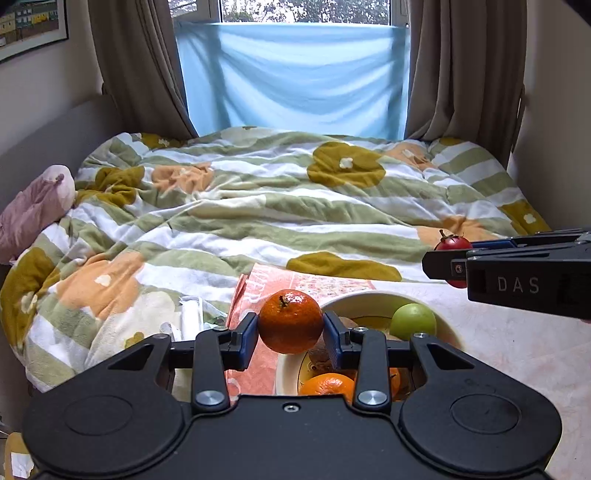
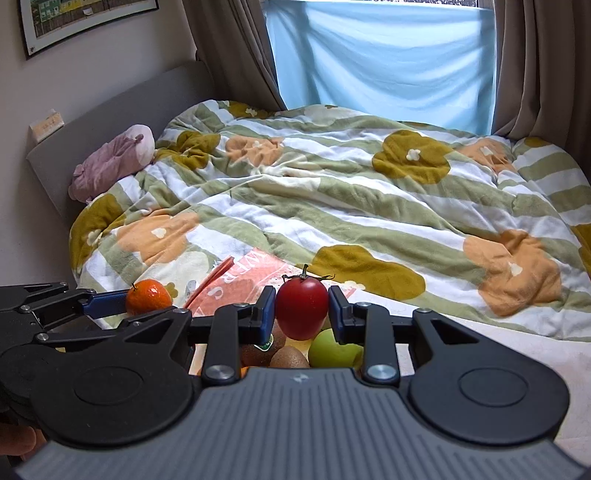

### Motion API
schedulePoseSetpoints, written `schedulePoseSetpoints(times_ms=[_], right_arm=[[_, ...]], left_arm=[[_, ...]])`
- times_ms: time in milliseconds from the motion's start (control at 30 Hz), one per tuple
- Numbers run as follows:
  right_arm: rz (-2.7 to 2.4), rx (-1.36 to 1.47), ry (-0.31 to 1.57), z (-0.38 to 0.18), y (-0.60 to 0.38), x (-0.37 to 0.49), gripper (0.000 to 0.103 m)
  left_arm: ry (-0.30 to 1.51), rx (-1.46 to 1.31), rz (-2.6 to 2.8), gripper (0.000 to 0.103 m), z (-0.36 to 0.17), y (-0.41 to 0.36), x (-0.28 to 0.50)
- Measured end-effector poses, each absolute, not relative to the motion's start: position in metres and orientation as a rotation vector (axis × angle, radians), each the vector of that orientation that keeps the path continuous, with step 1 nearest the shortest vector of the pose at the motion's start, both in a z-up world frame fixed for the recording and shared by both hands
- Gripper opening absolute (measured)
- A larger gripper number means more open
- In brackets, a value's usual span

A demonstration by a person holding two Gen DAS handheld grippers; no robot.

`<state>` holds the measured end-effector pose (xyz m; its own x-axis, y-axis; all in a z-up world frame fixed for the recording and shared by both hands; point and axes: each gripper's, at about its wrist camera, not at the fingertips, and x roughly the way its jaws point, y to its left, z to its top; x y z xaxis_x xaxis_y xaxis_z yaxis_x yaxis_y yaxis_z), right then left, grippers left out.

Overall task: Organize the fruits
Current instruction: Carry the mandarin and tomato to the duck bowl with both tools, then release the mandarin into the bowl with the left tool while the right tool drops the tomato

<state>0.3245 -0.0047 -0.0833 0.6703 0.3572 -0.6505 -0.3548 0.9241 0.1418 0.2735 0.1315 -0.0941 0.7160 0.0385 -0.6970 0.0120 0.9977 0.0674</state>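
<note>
The orange mandarin (image 1: 290, 320) sits pinched between the blue pads of the left gripper (image 1: 290, 332), lifted clear above the rim of the cream bowl (image 1: 373, 297). The jaws press on its two sides, stem end up. In the right wrist view the same mandarin (image 2: 148, 296) shows at the far left, held at the tip of the left gripper (image 2: 122, 301).

The red tomato (image 2: 301, 307), with its green stalk upright, is clamped between the pads of the right gripper (image 2: 301, 314), which hangs over the bowl's contents. From the left wrist view the tomato (image 1: 452, 244) peeks out behind the right gripper (image 1: 454, 258), to the right and above the bowl.

Below the held fruit, the bowl holds a green apple (image 1: 413, 320) at its right side, a second mandarin (image 1: 327, 384) at the near edge, and brown kiwis (image 2: 288, 357), one with a sticker; the apple (image 2: 332, 350) lies just beside the kiwis. The gripper bodies hide much of the bowl in both views.

The bowl stands on a pale tablecloth (image 1: 509, 350), beside a pink-red printed booklet (image 1: 255, 295) that lies partly under its left edge. Beyond is a bed with a green-striped, flower-patterned quilt (image 1: 258, 206), a mauve soft toy (image 1: 37, 206) at the headboard side, brown curtains (image 1: 140, 66) and a pale blue cloth (image 1: 291, 77) across the window. A framed picture (image 2: 85, 18) hangs on the wall.
</note>
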Motion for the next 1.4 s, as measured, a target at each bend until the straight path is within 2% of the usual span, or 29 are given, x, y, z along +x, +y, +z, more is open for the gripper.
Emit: schedulePoseSetpoints(times_ms=[333, 367, 400, 467, 600, 800, 1133, 1167, 1200, 1267, 1400], right_arm=[[0.372, 0.000, 0.822, -0.128, 0.010, 0.358, 0.045], [0.373, 0.000, 0.827, -0.130, 0.011, 0.359, 0.045], [0.373, -0.001, 0.830, -0.132, 0.011, 0.360, 0.045], [0.371, -0.003, 0.834, -0.133, 0.012, 0.360, 0.045], [0.373, -0.005, 0.836, -0.135, 0.013, 0.362, 0.045], [0.404, -0.027, 0.841, -0.141, 0.018, 0.367, 0.045], [0.424, -0.012, 0.869, -0.157, 0.024, 0.375, 0.048], [0.424, -0.008, 0.868, -0.158, 0.024, 0.375, 0.061], [0.427, 0.000, 0.868, -0.158, 0.023, 0.374, 0.083], [0.427, 0.032, 0.865, -0.156, 0.020, 0.372, 0.103], [0.409, 0.052, 0.852, -0.150, 0.015, 0.364, 0.103]], left_arm=[[0.859, 0.146, -0.040, 0.042, -0.137, 0.132, 0.296], [0.865, 0.149, -0.045, 0.048, -0.138, 0.132, 0.295], [0.870, 0.146, -0.049, 0.063, -0.140, 0.132, 0.295], [0.865, 0.122, -0.057, 0.082, -0.141, 0.134, 0.295], [0.852, 0.111, -0.062, 0.090, -0.137, 0.137, 0.291], [0.838, 0.085, -0.044, 0.094, -0.130, 0.143, 0.281], [0.833, 0.095, -0.027, 0.094, -0.131, 0.146, 0.275], [0.834, 0.093, -0.025, 0.094, -0.132, 0.147, 0.275], [0.834, 0.092, -0.023, 0.094, -0.131, 0.147, 0.274], [0.829, 0.096, -0.019, 0.094, -0.131, 0.148, 0.271], [0.815, 0.099, -0.016, 0.094, -0.126, 0.149, 0.264]])
